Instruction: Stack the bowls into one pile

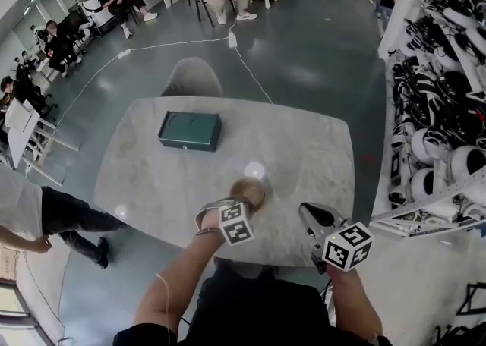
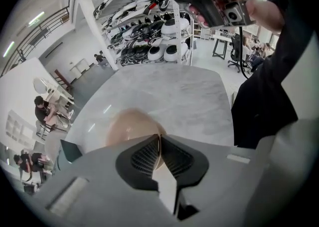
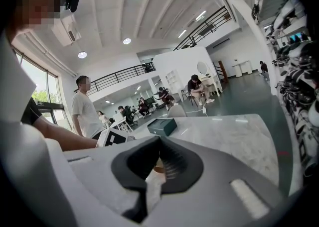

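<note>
Head view first: there's a tan bowl (image 1: pixel 250 191) sitting near the front edge of the marble table (image 1: pixel 304 147), roughly in the middle of that side. The left gripper (image 1: pixel 241 203) comes at it from the near side and points steeply down, with its tips right on the bowl's near rim. The right gripper (image 1: pixel 307 212) is off to the right, clear of the bowl and not touching it. A green box (image 1: pixel 190 130) lies further back on the left of the table.

Left gripper view: the fingers (image 2: pixel 144 156) are pinched almost together, with just the thin bowl (image 2: pixel 130 125) rim clamped between them. The rest of the bowl bulges out beyond the tips, to the left. Can't honestly tell if the bowl is resting on the table (image 2: pixel 174 91) or hanging just over it.

Right gripper view: the fingers (image 3: pixel 172 164) are closed tip to tip with nothing in them. A sliver of the bowl (image 3: pixel 158 167) peeks through the gap lower down, but it's way out in front. The green box (image 3: pixel 162 127) is beyond that.
</note>
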